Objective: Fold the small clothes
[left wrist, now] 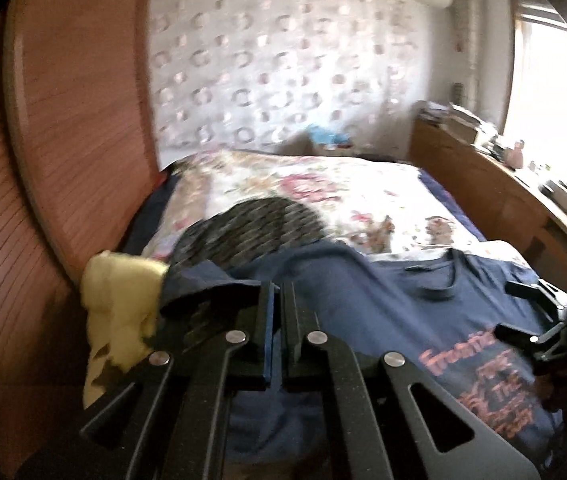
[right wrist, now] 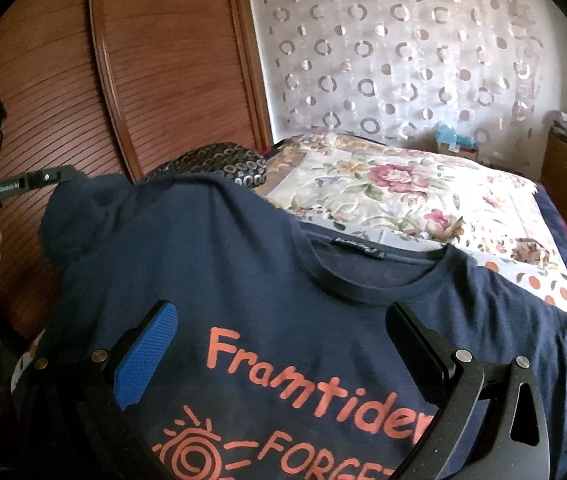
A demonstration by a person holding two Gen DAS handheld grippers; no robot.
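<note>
Floral bedspread (right wrist: 403, 192) lies ahead of both grippers. I hold my left gripper (left wrist: 277, 292) clamped on the navy T-shirt (right wrist: 267, 280) sleeve; my right gripper (right wrist: 283, 344) stands wide above its print.

Open floral bedspread (right wrist: 423, 200) beyond the shirt (right wrist: 243, 280); wooden wardrobe (right wrist: 143, 80) close alongside, patterned garment (right wrist: 219, 164) between.

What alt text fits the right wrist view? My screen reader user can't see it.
The open right gripper hovers over a navy T-shirt with orange lettering, spread on a bed with a floral cover. At the far left, the left gripper, shut on the shirt's sleeve, lifts that side; a wooden slatted wardrobe stands behind.
</note>
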